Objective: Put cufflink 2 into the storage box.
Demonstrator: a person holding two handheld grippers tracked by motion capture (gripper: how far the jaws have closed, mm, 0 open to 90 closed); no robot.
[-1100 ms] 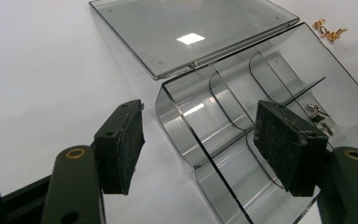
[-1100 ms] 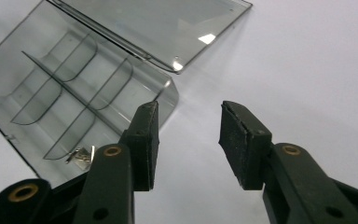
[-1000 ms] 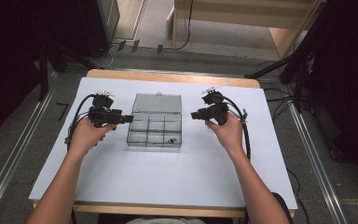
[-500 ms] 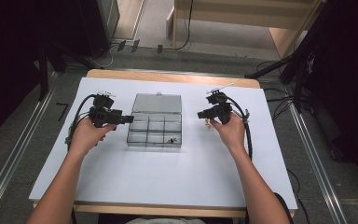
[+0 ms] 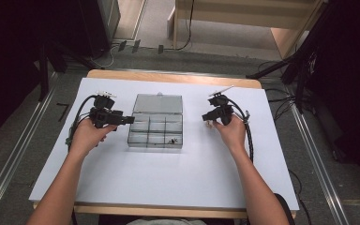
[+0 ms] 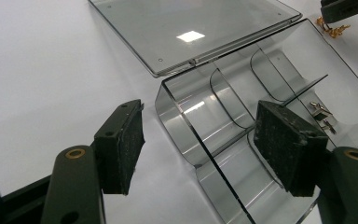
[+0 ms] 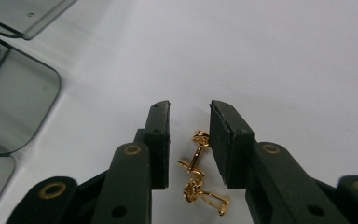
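A: Start at the left. What is the left tool (image 5: 127,120) doing?

B: It is spread wide and grips nothing. One jaw sits outside the left wall of the clear box (image 6: 242,140), the other inside over the near compartment, so it looks posted there to steady the box while the other hand works.

A: And the box itself?

B: It stands in the middle of the white desk (image 5: 168,178) with its lid (image 6: 186,32) swung flat behind it, which leaves every compartment reachable from above. A silver pair of cufflinks (image 6: 321,116) already lies in a near compartment on the right side.

A: Then the right side?

B: The gold cufflinks (image 7: 198,175) lie on the bare desk just to the right of the box, apart from it. The right tool (image 7: 189,140) stands over them, tilted down, its jaws partly open and having just been closing, with the cufflinks between them.

A: Gripped?

B: I judge not yet; there is a gap on both sides of the gold posts. The jaws straddle the upper piece, likely so they pinch its thin stem.
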